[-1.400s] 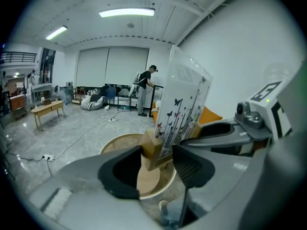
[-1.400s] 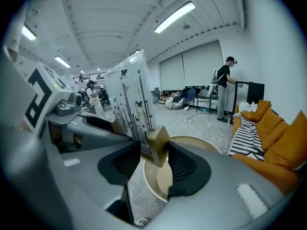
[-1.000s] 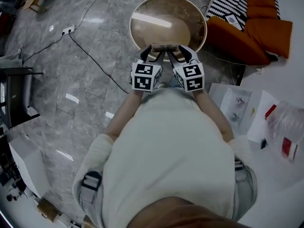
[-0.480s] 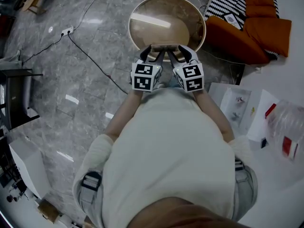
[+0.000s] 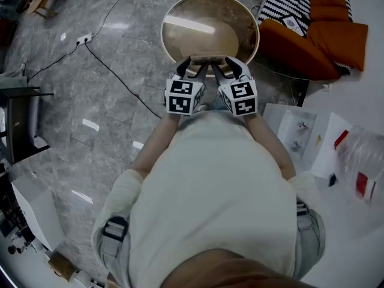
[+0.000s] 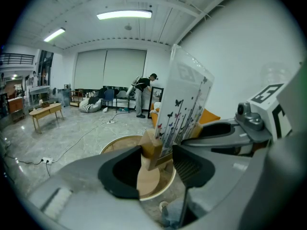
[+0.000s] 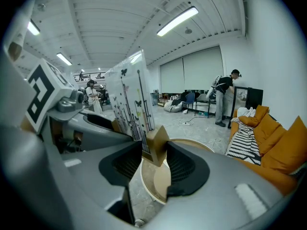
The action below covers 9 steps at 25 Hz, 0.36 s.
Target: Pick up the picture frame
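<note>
Light wood edges the plastic-wrapped picture frame (image 6: 184,104), a white panel printed with thin dark stems and small butterflies. It stands upright in the air, caught by its two lower corners. The left hand-held gripper (image 6: 158,164) pinches one corner: the wooden block sits between its dark ribbed pads and touches both. The right hand-held gripper (image 7: 154,159) has the other corner. Its jaws have just been closing on it, and the pads press the wood from either side.

In the head view the two marker cubes (image 5: 183,96) sit side by side just ahead of the person's cream shirt (image 5: 210,185). The frame shows there only as a thin strip bridging the fingertips (it is seen edge-on from above). Beneath and beyond it lies the round wooden worktop with a pale rim (image 5: 163,35); the frame hangs over the near rim, apart from it.

Grey marbled floor (image 5: 90,101) surrounds the worktop, crossed by a black cable (image 5: 114,71) running from a white power strip (image 5: 86,38). An orange sofa (image 5: 324,41) with a black-and-white striped cushion (image 5: 291,2) stands to the right of the worktop. In the left gripper view a person (image 6: 143,96) stands near the far wall.
</note>
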Motion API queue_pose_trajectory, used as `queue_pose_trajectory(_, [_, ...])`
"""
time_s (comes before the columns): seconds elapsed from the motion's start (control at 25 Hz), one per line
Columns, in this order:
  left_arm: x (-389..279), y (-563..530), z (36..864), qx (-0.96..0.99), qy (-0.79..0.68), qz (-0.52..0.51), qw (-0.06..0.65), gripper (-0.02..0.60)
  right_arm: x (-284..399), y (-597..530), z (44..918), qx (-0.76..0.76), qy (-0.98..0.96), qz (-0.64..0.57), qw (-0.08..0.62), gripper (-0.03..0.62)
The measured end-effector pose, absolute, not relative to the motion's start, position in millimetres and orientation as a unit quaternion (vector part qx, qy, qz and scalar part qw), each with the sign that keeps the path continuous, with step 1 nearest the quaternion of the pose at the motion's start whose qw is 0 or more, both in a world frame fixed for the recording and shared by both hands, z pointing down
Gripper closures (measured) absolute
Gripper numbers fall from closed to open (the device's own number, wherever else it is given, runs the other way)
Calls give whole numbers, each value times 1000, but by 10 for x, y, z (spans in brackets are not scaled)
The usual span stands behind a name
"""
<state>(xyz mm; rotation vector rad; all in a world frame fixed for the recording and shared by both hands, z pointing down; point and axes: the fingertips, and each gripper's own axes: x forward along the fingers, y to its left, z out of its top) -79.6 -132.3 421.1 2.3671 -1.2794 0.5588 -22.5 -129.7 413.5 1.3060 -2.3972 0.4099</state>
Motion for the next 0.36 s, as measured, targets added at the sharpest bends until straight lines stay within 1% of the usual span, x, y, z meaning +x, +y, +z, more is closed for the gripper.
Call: queue_pose_trajectory(0.36, [-730, -1328, 4231, 845, -455, 200, 198, 376, -158, -1301, 4157, 464, -852, 146, 193, 433])
